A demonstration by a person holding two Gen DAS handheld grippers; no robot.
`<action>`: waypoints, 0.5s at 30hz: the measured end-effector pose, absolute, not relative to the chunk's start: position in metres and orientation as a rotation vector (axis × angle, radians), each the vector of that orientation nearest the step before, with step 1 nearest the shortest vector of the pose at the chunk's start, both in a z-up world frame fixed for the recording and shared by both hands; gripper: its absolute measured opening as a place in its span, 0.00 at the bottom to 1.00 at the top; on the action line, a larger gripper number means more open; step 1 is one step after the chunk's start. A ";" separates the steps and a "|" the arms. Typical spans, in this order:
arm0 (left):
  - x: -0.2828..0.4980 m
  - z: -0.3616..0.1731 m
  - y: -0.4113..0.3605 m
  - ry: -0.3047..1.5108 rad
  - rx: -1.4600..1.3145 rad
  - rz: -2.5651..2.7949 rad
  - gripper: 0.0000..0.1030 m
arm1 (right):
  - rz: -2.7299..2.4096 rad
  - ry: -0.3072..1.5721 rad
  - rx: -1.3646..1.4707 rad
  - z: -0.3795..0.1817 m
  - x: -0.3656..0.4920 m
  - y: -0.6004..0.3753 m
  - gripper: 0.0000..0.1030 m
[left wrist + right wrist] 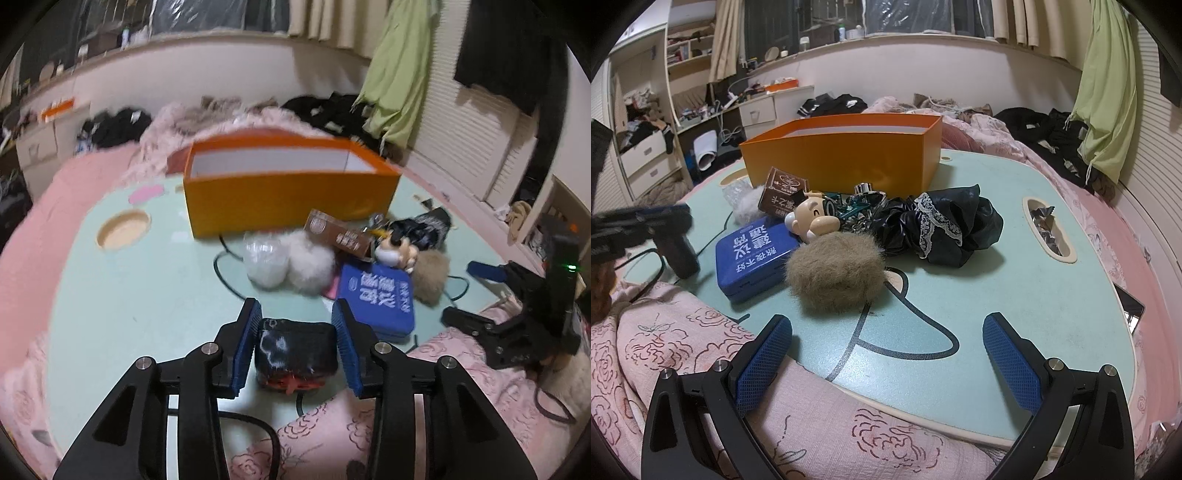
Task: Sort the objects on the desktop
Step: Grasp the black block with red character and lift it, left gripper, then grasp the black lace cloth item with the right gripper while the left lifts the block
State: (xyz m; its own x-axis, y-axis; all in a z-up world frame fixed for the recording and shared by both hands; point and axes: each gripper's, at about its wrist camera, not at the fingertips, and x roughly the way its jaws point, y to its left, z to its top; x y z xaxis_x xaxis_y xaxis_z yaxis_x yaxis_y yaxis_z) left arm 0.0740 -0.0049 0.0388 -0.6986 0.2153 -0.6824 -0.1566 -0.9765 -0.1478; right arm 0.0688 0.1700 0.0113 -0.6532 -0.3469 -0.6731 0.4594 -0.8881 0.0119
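My left gripper (296, 310) has its blue pads against both sides of a black pouch (295, 350) with red at its lower end, low over the near part of the mint-green table (147, 295). From the right wrist view the same gripper (646, 221) shows blurred at the left, the pouch (681, 254) hanging under it. My right gripper (888, 321) stands wide open over the table's near edge with nothing between its fingers. Ahead lie a blue tin (753, 254), a brown fluffy ball (834, 273) and an open orange box (849, 155).
A brown carton (783, 195), a small figure (812, 218), a black lace-trimmed cloth (942, 225), a white fluffy ball (310, 262) and a clear bag (266, 262) crowd the middle. Pink bedding (701, 350) surrounds the table. A cutout (1049, 229) at the right holds foil wrappers.
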 end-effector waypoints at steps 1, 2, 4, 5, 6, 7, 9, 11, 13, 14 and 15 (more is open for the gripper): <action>0.072 0.035 -0.003 -0.109 -1.124 2.718 0.51 | -2.502 0.221 0.972 0.011 0.069 0.170 1.00; 0.071 0.031 -0.001 -0.096 -1.133 2.719 0.58 | -2.502 0.221 0.972 0.011 0.069 0.170 1.00; 0.069 0.026 0.004 -0.068 -1.153 2.705 0.60 | -2.502 0.220 0.972 0.011 0.069 0.170 1.00; 0.069 0.024 0.006 -0.052 -1.164 2.697 0.60 | -2.502 0.220 0.971 0.011 0.069 0.170 1.00; 0.069 0.023 0.007 -0.047 -1.167 2.696 0.59 | -2.503 0.220 0.971 0.011 0.069 0.170 1.00; 0.069 0.021 0.007 -0.047 -1.171 2.694 0.60 | -2.503 0.219 0.972 0.012 0.068 0.170 1.00; 0.069 0.019 0.004 -0.074 -1.176 2.689 0.59 | -2.508 0.206 0.976 0.013 0.067 0.171 1.00; 0.069 0.018 0.000 -0.105 -1.171 2.693 0.57 | -2.515 0.174 0.997 0.018 0.065 0.171 1.00; 0.071 0.018 -0.002 -0.118 -1.164 2.690 0.41 | -2.529 0.109 0.993 0.026 0.062 0.175 1.00; 0.071 0.017 -0.003 -0.120 -1.162 2.690 0.40 | -2.559 0.040 0.965 0.035 0.058 0.180 1.00; 0.071 0.017 -0.003 -0.119 -1.159 2.690 0.40 | -2.588 -0.008 0.943 0.041 0.055 0.185 1.00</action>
